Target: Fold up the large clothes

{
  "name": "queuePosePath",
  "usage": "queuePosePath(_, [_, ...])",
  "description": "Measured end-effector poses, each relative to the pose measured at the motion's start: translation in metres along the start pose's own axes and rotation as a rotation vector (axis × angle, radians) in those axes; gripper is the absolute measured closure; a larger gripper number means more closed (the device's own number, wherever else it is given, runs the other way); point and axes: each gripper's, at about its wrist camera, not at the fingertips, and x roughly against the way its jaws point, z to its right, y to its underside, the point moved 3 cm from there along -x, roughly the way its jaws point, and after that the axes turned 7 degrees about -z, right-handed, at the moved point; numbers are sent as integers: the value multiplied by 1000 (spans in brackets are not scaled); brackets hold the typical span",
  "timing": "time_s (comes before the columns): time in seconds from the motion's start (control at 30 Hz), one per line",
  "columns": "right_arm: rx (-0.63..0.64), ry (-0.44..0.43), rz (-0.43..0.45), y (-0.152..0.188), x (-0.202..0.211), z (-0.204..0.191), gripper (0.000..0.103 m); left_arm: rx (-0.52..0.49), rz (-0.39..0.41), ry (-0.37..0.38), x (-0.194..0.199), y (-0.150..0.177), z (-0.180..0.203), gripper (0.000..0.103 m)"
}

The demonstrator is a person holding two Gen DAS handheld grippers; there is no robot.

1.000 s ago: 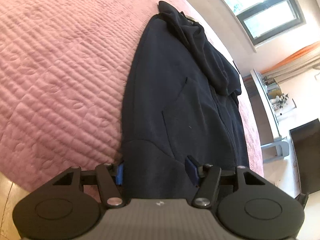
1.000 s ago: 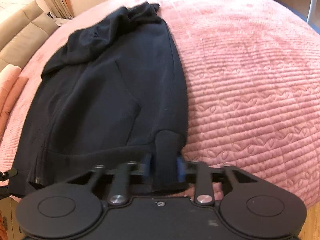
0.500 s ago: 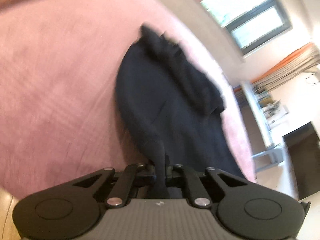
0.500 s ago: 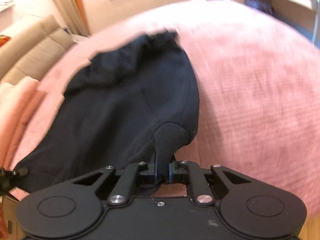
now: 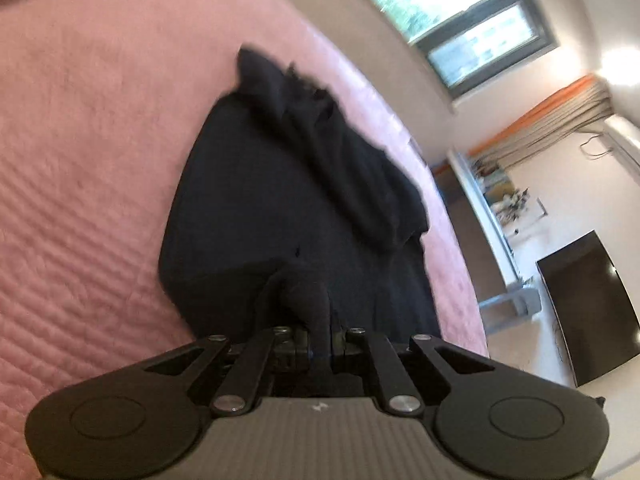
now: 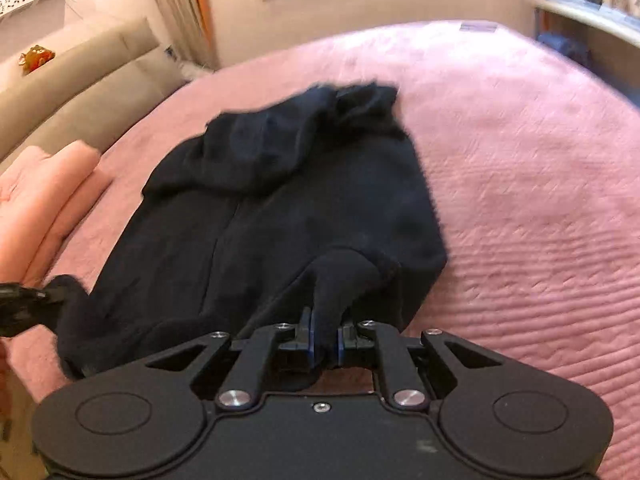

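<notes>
A dark navy hooded jacket [image 5: 256, 216] lies on a pink quilted bed [image 5: 80, 160]. The left gripper [image 5: 320, 340] and right gripper [image 6: 325, 340] each have their jaws clamped on its near hem, lifted off the bed.

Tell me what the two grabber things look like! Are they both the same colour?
Nearly! Both grippers are black, with two big round discs side by side, slanted bars and shiny silver bolts. The left gripper has a grey ribbed panel with a tiny white mark in the middle. The right gripper is black all over, with one small screw in the middle and blue pads inside its jaws. No cables or sleeves show.
</notes>
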Motion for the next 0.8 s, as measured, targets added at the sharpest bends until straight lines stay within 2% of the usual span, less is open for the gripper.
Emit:
queuePosePath(0.17, [-63,-40,-31,-31,9,-3,90,22,-26,-30,-7,-15,22,97])
queuePosePath(0.27, [-80,-43,5,-73,23,-7,90,45,3,-46,-4,-50,44,97])
queuePosePath(0.43, [-79,-47,132,-182,22,1,90,14,125,-49,-3,-144,87,97])
queuePosePath(0.53, [-70,-59,213,-253,-8,9,90,-24,230,-55,-22,-213,106,96])
queuePosePath(0.57, [-71,-52,235,-275,-23,12,89,-30,263,-67,-34,-237,108,91])
queuePosePath(0.63, [-56,-45,211,-316,-68,18,76,-38,307,-141,-61,-275,108,85])
queuePosePath(0.67, [-70,-27,173,-328,-88,22,56,-27,313,-190,-77,-290,105,76])
queuePosePath(0.73, [-101,-42,110,-340,-115,32,56,-18,301,-277,-107,-306,95,64])
queuePosePath(0.77, [-103,-46,89,-341,-120,37,53,7,279,-291,-117,-306,89,59])
queuePosePath(0.8, [-94,-37,76,-340,-123,42,48,16,245,-286,-124,-304,83,58])
